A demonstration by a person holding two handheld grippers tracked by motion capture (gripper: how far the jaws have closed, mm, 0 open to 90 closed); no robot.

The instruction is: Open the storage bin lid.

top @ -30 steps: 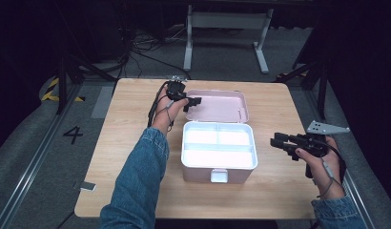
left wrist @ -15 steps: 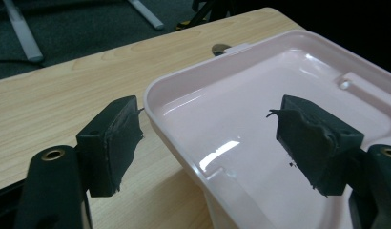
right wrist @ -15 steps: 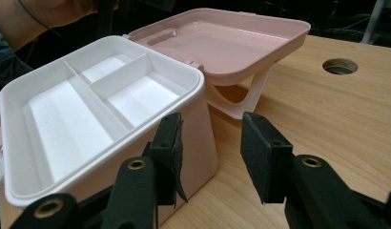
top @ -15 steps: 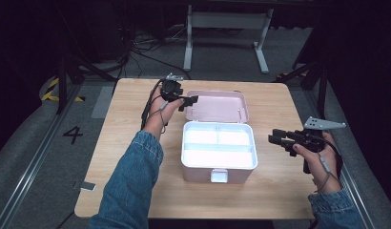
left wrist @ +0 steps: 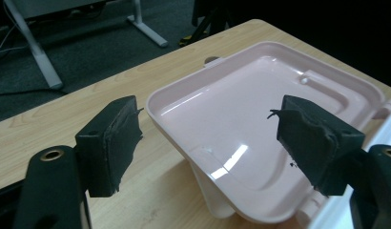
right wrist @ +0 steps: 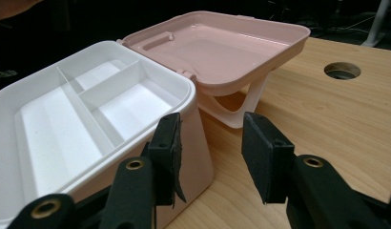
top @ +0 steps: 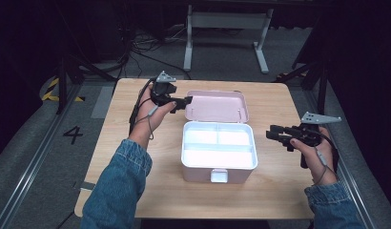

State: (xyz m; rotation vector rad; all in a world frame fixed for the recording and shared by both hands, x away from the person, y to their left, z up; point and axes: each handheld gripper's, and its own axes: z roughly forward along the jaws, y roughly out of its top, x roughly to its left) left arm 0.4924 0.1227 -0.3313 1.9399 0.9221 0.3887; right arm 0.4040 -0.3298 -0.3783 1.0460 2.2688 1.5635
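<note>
Pink storage box [top: 218, 153] sat mid-frame in the high view, on the wooden table [top: 279, 191], w/ its lid [top: 217, 106] thrown fully back toward the top of the frame.

Step in hand, as I judged it: getting the lid opened and laid back, then clearing both grippers. To do that well, the left gripper [top: 183, 102] needed to back off the lid's left edge w/o snagging it, since the lid rested tilted on its folded handle [right wrist: 236, 112] and a nudge could have rocked it. Its jaws stood wide apart, nothing between them; in the left gripper view the lid [left wrist: 260, 138] showed beyond and between the pads, not touched. The right gripper [top: 274, 135] hovered just right of the box, jaws partly open and had just been opening a bit further, empty; in the right gripper view its left pad sat close beside the box wall [right wrist: 193, 143], so it should've kept clear to avoid shoving the box.

Looks: pale pink shell, glossy lid interior, white tray [right wrist: 84, 119] inside w/ dividers making several compartments, all empty. Small white latch [top: 219, 176] at the lower edge of the box in the high view.
</note>
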